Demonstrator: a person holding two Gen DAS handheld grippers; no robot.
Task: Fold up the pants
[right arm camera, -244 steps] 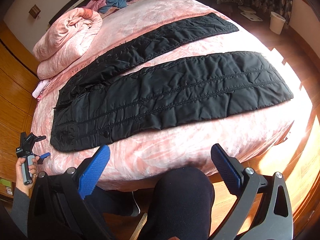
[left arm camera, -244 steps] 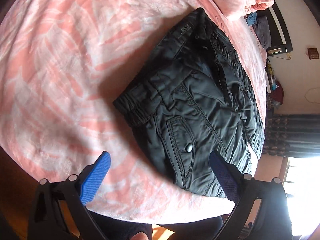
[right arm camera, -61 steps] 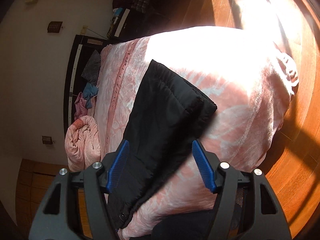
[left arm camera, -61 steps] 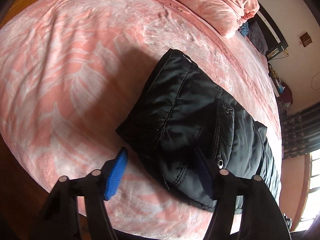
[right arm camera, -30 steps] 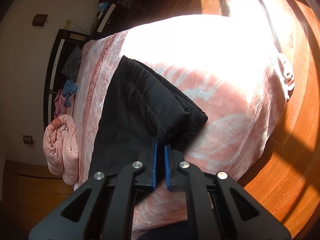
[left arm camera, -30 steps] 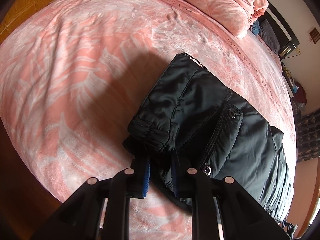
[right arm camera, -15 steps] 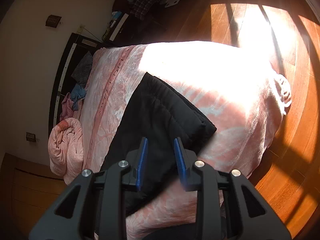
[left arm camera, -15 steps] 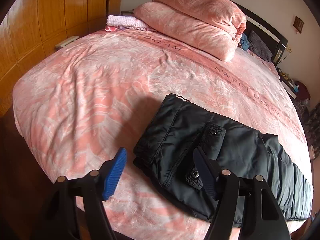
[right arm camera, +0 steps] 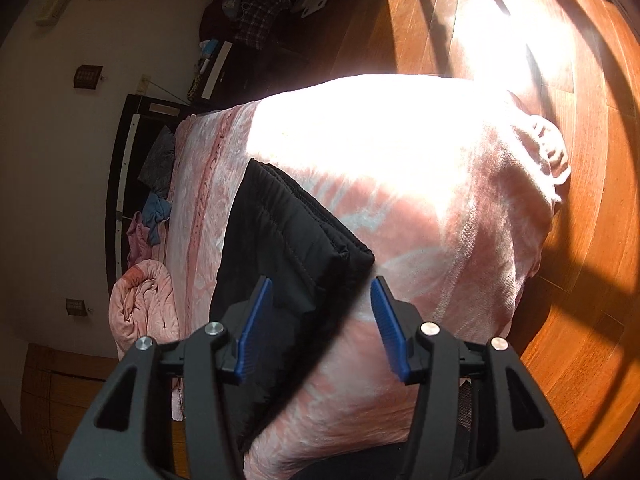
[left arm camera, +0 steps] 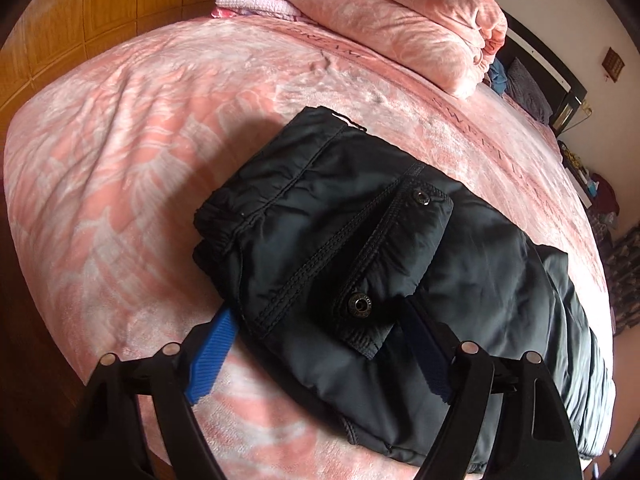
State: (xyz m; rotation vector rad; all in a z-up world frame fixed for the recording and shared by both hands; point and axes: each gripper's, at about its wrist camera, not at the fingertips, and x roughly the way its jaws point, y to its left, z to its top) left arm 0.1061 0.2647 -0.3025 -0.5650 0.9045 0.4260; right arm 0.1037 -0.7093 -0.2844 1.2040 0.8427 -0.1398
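Note:
The black padded pants (left arm camera: pixel 372 248) lie folded in a thick stack on the pink bed cover (left arm camera: pixel 120 152). The waistband end and a snap pocket face the left wrist view. My left gripper (left arm camera: pixel 320 348) is open and empty, its jaws astride the near edge of the stack. In the right wrist view the folded leg end of the pants (right arm camera: pixel 288 248) lies on the cover. My right gripper (right arm camera: pixel 322 324) is open and empty, just above that end's near corner.
A rolled pink quilt (left arm camera: pixel 400 20) and a pink knitted cloth (left arm camera: pixel 252 0) lie at the head of the bed. Wooden wardrobe panels (left arm camera: pixel 100 12) stand to the left. Sunlit wooden floor (right arm camera: pixel 580 240) lies past the bed's foot. Clothes are piled by the far wall (right arm camera: pixel 256 12).
One second ago both grippers were shut on the pants. Both have opened and let go, and the folded stack now rests on the bed.

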